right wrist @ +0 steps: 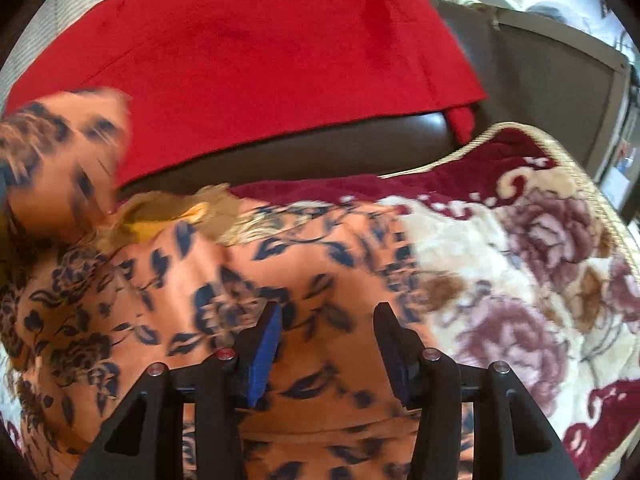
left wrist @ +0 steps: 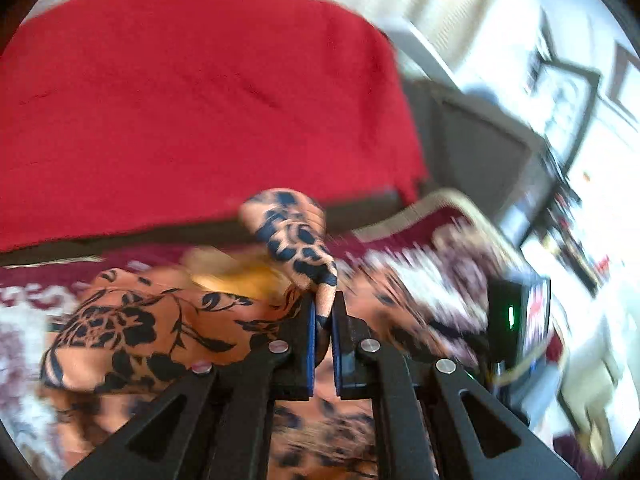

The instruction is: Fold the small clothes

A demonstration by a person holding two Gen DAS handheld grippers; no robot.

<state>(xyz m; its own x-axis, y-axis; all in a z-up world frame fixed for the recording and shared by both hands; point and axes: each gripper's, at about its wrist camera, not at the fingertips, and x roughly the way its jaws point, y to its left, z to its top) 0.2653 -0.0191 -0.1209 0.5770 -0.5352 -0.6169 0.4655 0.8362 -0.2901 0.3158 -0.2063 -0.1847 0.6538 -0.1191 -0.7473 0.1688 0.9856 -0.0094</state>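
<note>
Left gripper [left wrist: 324, 312] pinching lifted corner of orange floral garment [right wrist: 280, 280]; right gripper [right wrist: 326, 320] agape, empty, directly above garment.

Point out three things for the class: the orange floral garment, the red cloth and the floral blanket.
orange floral garment [right wrist: 192, 280], right wrist view, on its flat middle panel.
red cloth [left wrist: 192, 92], left wrist view, on its broad middle.
floral blanket [right wrist: 516, 280], right wrist view, on the cream part between the roses.

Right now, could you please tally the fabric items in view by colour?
Orange floral garment: 1, pinched by the left gripper
Plain red cloth: 1
Cream and maroon floral blanket: 1
Total: 3
</note>
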